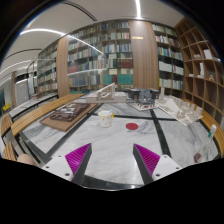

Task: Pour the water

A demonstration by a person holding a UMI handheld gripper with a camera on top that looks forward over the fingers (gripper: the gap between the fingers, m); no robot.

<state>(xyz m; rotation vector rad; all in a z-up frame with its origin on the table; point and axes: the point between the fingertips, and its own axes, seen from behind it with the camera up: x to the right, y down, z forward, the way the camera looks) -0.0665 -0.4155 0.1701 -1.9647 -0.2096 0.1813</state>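
Cup stands beyond open claw

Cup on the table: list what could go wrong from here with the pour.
1. The cup stands well beyond the open fingers, which hold nothing; a hasty approach could knock it over.
2. The red disc lies close beside the cup and might get wet or be pushed.
3. The wooden tray behind could be splashed.

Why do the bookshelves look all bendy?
Gripper view: the wide-angle lens curves the tall wooden bookshelves and the bright ceiling light strips; the white marbled table shows soft glare; the open gripper sits nearest, with the small white cup beyond it.
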